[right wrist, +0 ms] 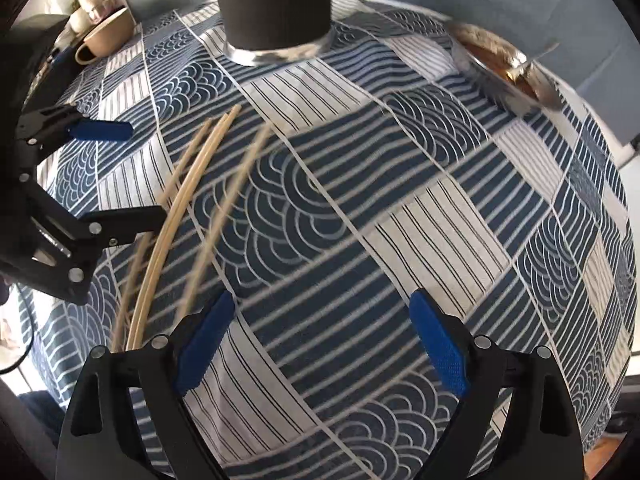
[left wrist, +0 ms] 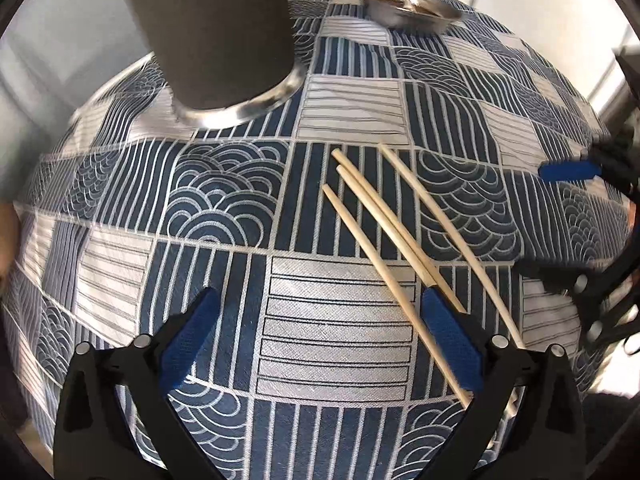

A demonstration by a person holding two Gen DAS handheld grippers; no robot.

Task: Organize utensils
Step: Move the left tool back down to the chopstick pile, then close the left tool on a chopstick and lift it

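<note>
While both tools hang tilted down over the tablecloth [left wrist: 336, 344], I read this as the approach step: nothing picked up yet. My left gripper [left wrist: 320, 320] has its jaws spread wide with only cloth between them. My right gripper [right wrist: 324, 332] is likewise wide apart and empty.

The chopsticks [left wrist: 384, 240], four of them, lie loose on the cloth in a rough fan, not bundled. In the left view they run diagonally, their near ends passing just beside and under the right-hand finger of the left gripper. In the right view they sit off to the left of the right gripper's jaws, blurred.

Tall dark holder [left wrist: 224, 36] with a shiny metal base stands at the far side, well apart from the sticks; probably where they go. Metal bowl [left wrist: 408, 4] further off to the right. A tan cup [right wrist: 106, 34] shows at the far left in the right view.

Next move, as I judge it: shift one gripper sideways until a stick lies between the pads, lower to the cloth, close. Thin round sticks may roll or slip.
</note>
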